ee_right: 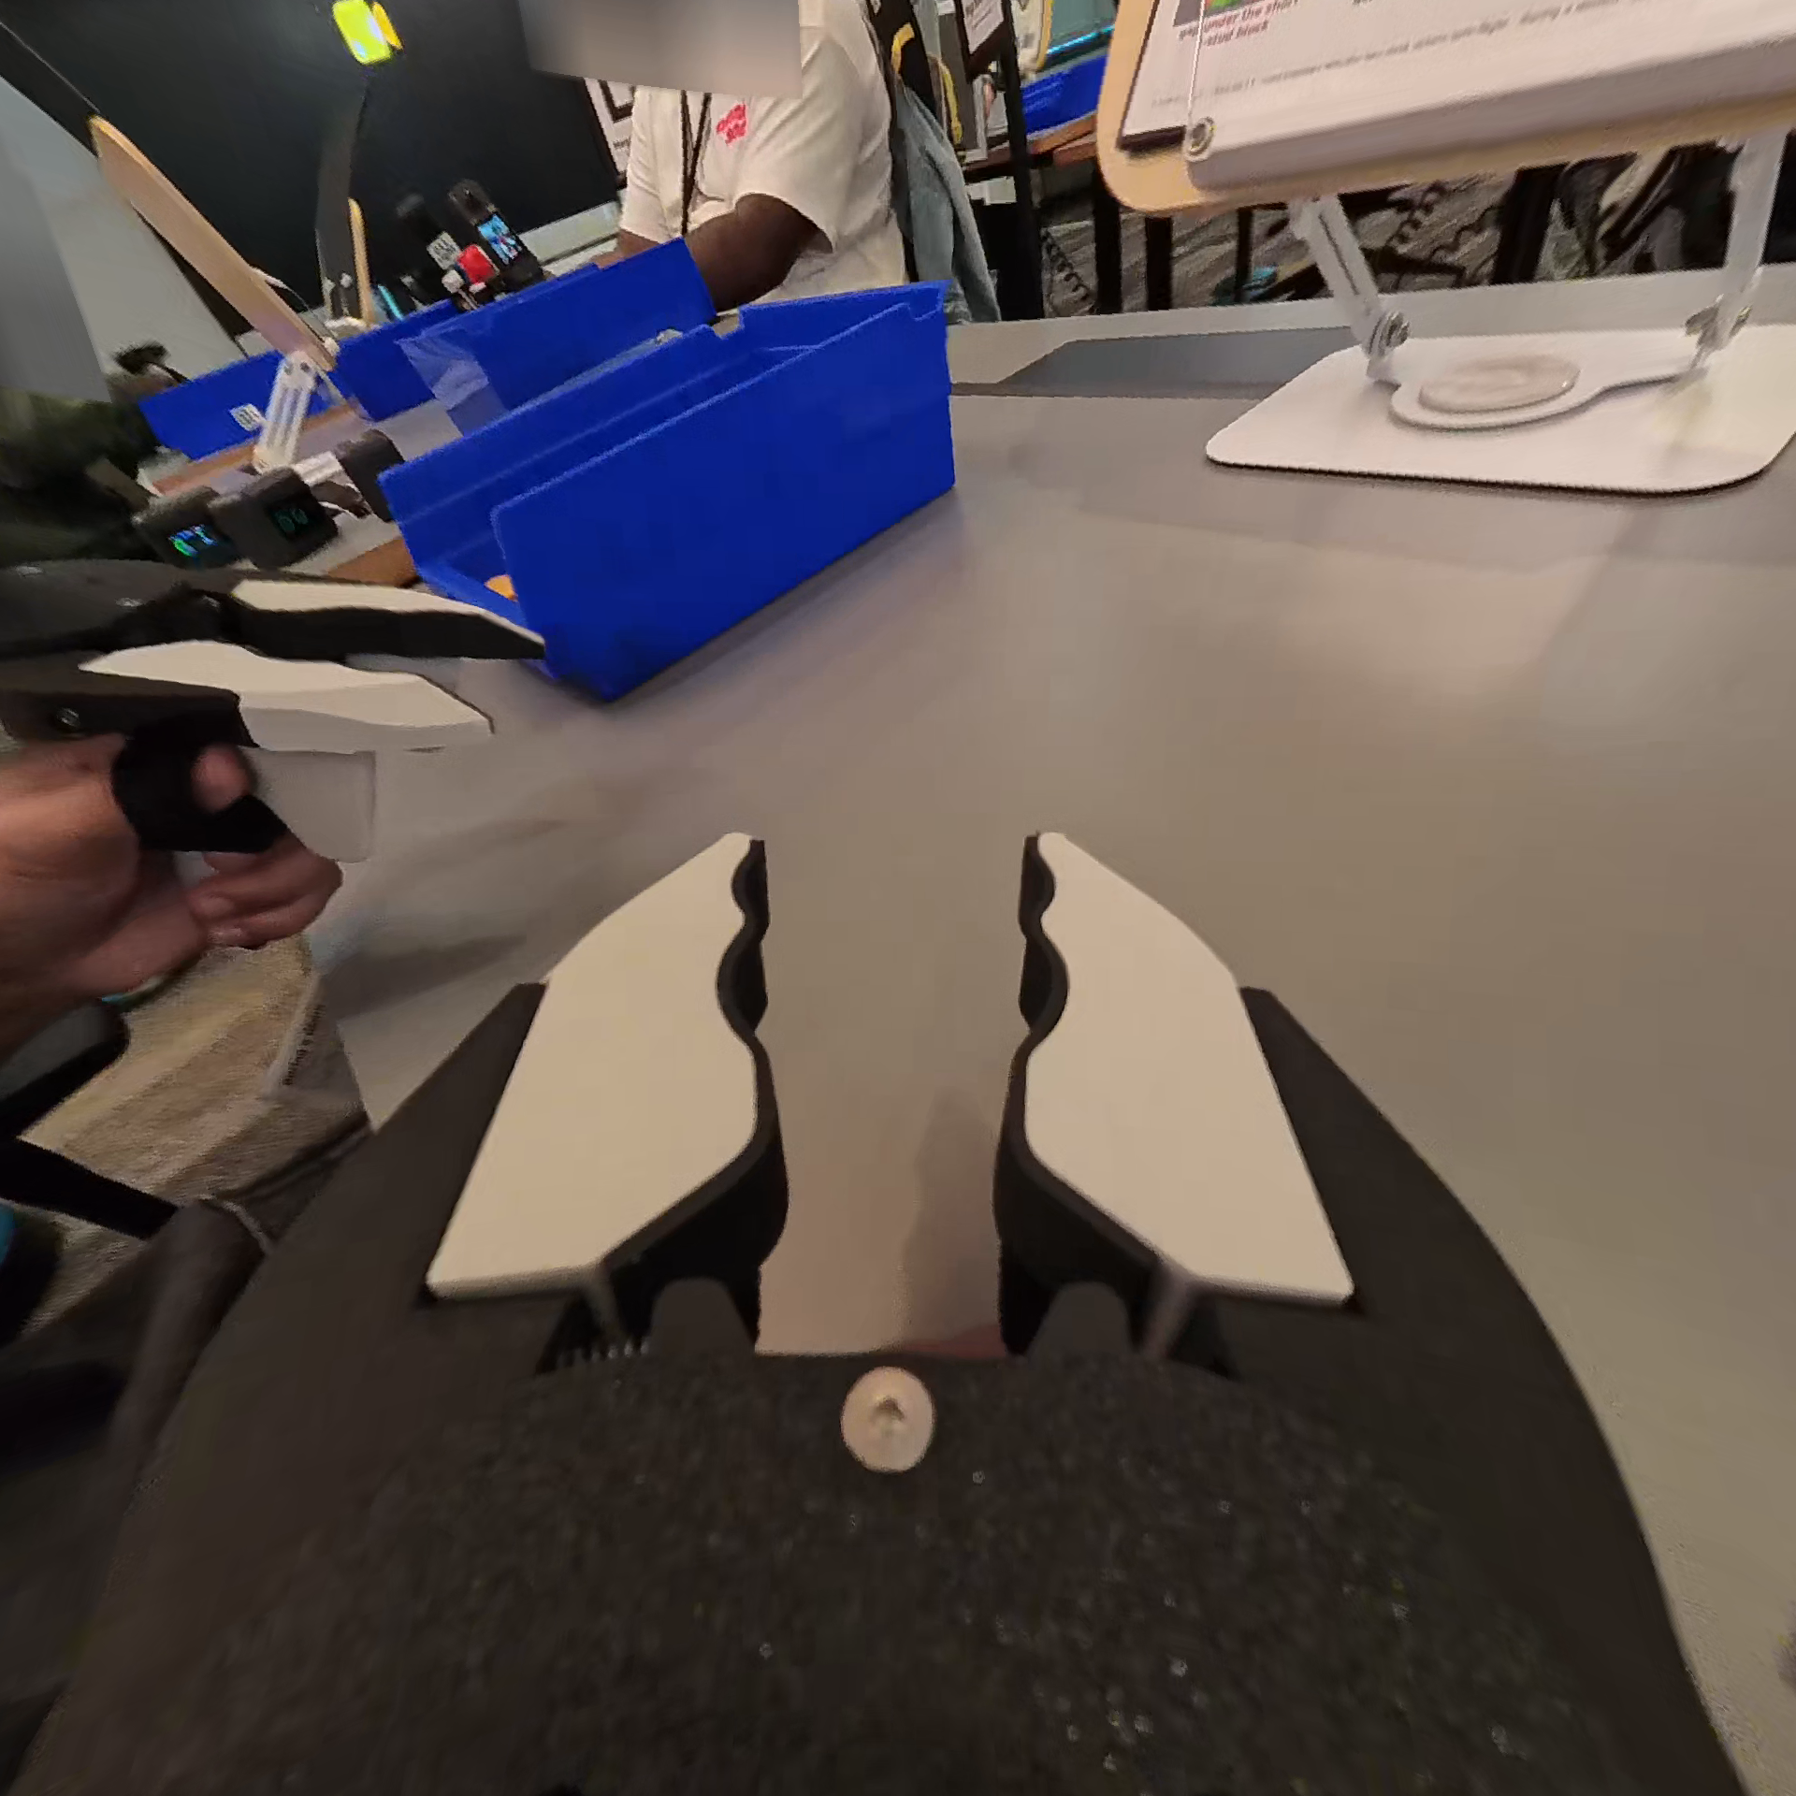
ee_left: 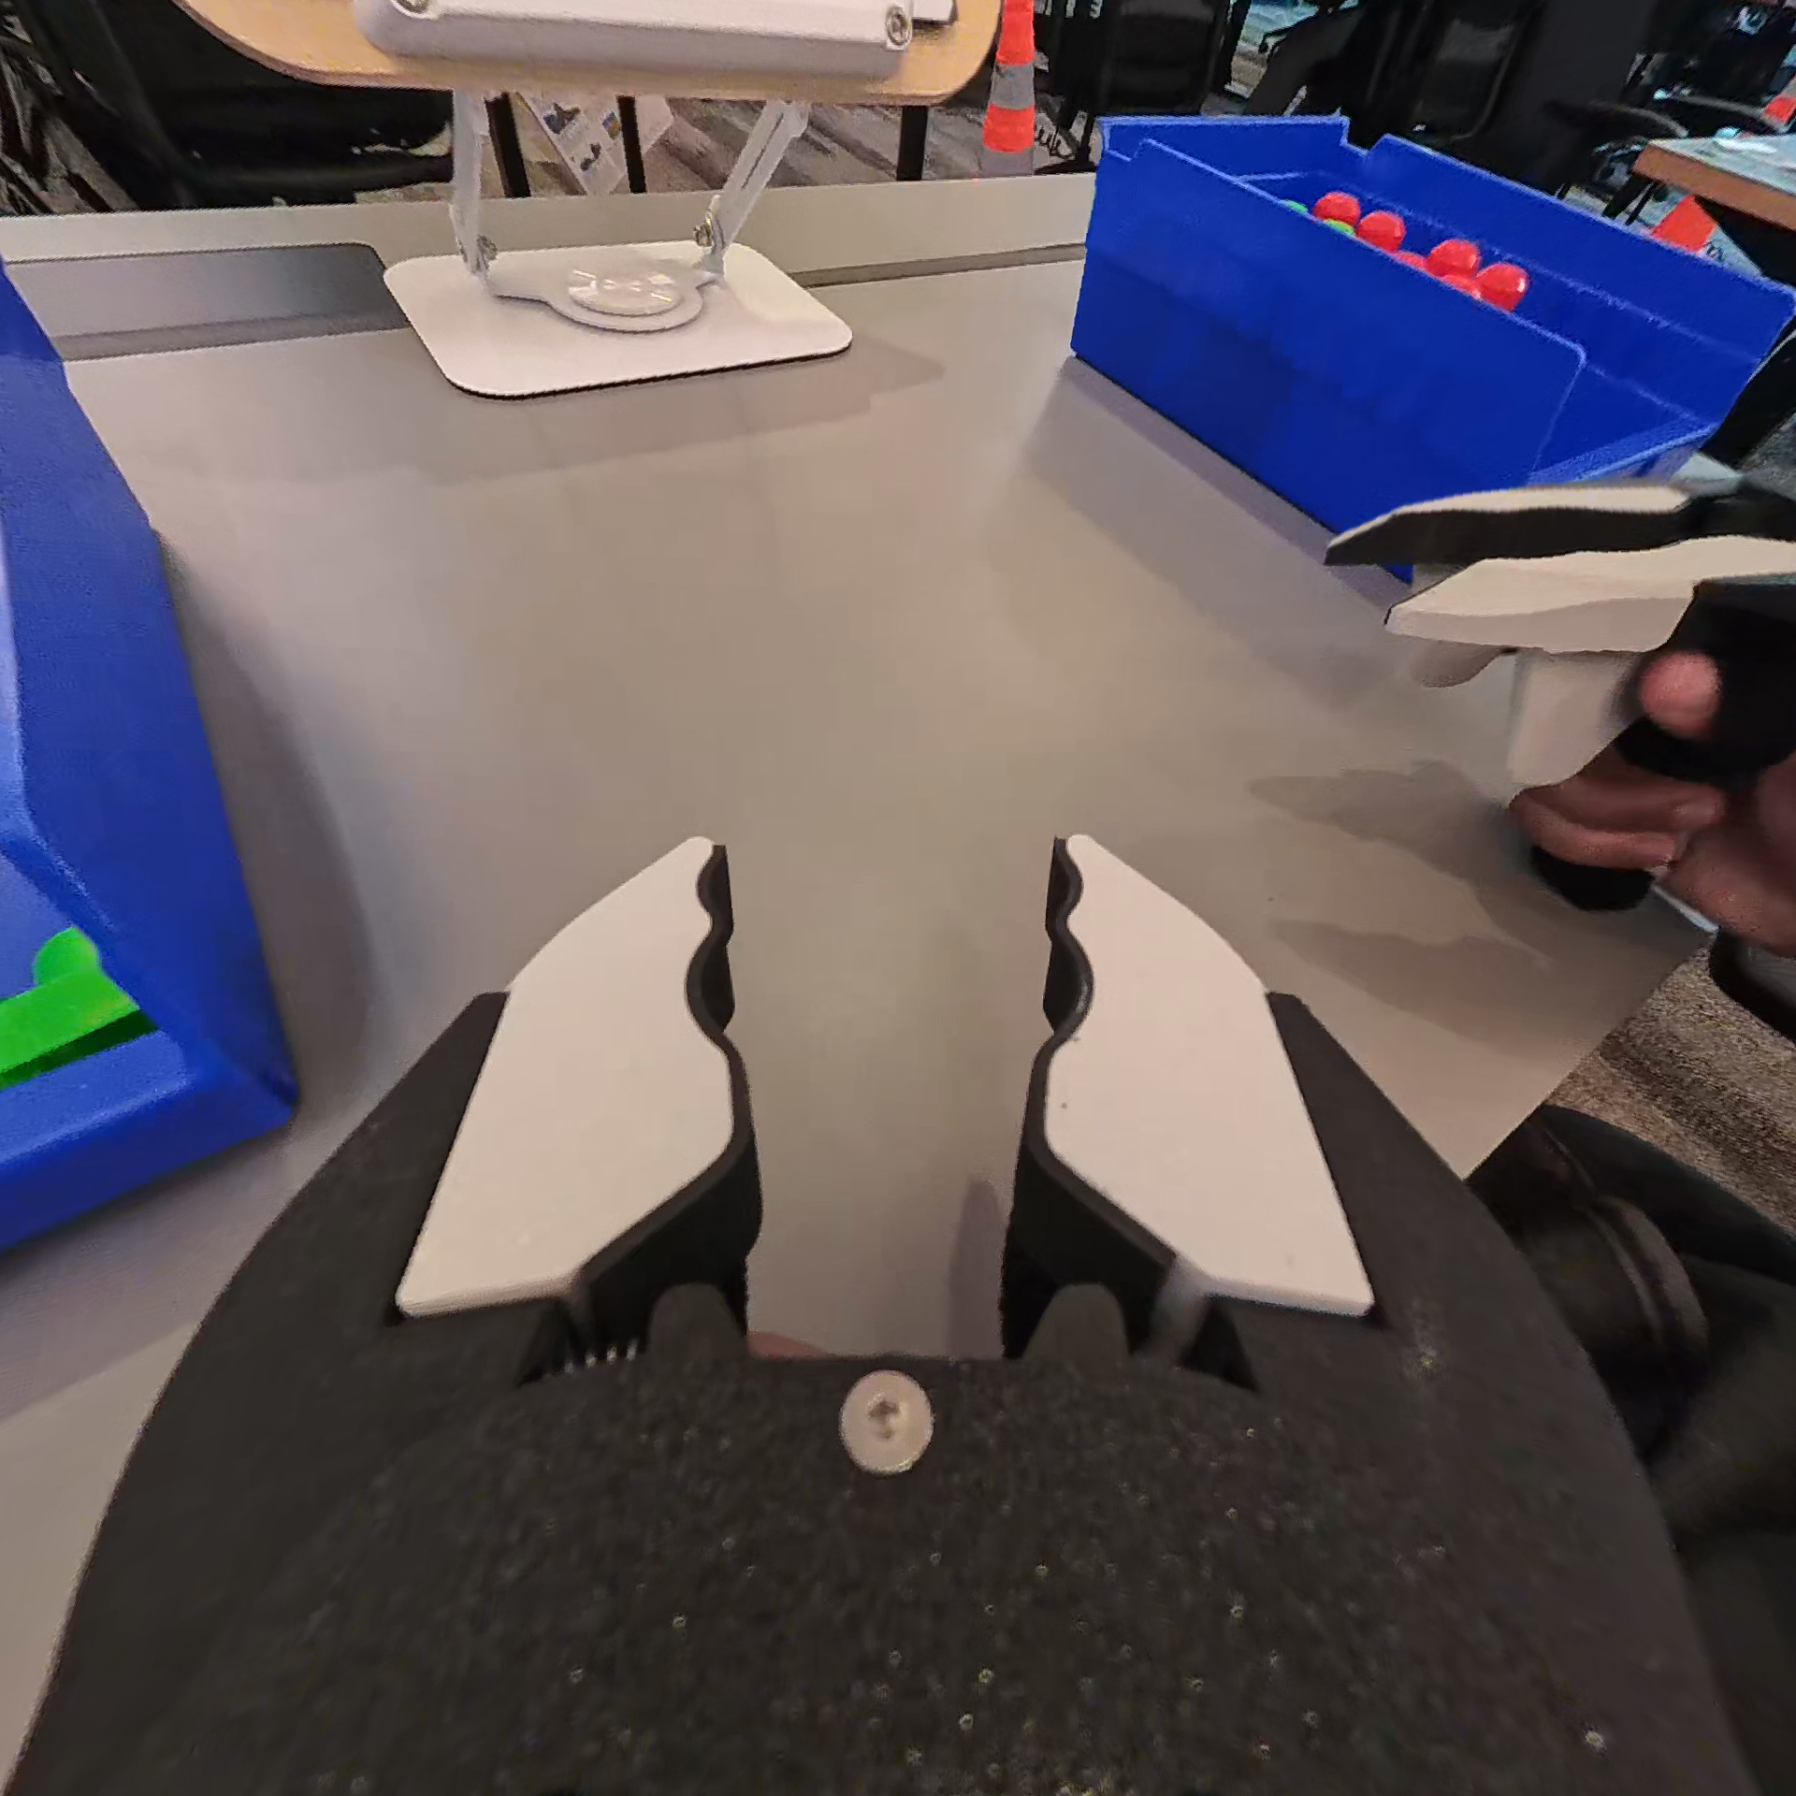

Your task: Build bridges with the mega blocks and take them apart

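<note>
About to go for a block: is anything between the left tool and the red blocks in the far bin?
Only bare table lies between the left tool and the blue bin; its front wall must be cleared to reach the red blocks.

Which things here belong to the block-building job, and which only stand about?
Job: left gripper, right gripper, both open and empty; blue bin holding red blocks; green block.
Standing about: white stand; traffic cone.

My smooth grey table (ee_left: pixel 875 583) carries a white tilting stand (ee_left: pixel 622 311); beyond it, patterned carpet (ee_left: pixel 836 136) and an orange cone (ee_left: pixel 1011 87).
</note>
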The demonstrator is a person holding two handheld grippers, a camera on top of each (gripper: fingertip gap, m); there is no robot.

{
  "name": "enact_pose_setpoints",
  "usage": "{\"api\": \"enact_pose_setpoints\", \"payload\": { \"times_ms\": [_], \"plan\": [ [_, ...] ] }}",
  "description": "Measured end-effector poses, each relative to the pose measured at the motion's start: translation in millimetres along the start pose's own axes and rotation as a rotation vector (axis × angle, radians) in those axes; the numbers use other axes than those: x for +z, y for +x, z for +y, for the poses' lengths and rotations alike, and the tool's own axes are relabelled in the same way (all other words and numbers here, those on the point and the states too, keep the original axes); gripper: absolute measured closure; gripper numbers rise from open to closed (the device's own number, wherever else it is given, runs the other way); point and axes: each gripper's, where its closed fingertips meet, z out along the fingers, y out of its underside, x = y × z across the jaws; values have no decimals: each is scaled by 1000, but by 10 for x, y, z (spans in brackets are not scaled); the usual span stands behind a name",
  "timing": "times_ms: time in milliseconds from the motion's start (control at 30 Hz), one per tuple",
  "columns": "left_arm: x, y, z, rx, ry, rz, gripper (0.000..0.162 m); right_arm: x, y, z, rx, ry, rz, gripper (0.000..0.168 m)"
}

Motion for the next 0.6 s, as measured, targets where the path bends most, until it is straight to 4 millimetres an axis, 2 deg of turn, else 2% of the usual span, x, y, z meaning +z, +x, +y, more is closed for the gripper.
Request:
{"api": "enact_pose_setpoints", "payload": {
  "times_ms": [233,333,400,467,533,600],
  "plan": [
    [-36,22,-40,-17,-6,44,101,-3,62,18,115,-6,-43,118],
    [-202,-75,-235,1,-5,57,101,-3,65,21,122,-7,-46,118],
    [-386,-371,-411,60,-34,-9,100,-1,62,25,118,-10,-47,118],
    [-560,-854,-513,100,-126,-130,100,2,51,29,112,-13,-51,119],
    [-665,-1369,-476,82,-286,-236,98,12,36,40,107,-24,-59,119],
    [-678,-1829,-411,39,-409,-336,97,22,24,52,100,-34,-63,120]
  ]
}}
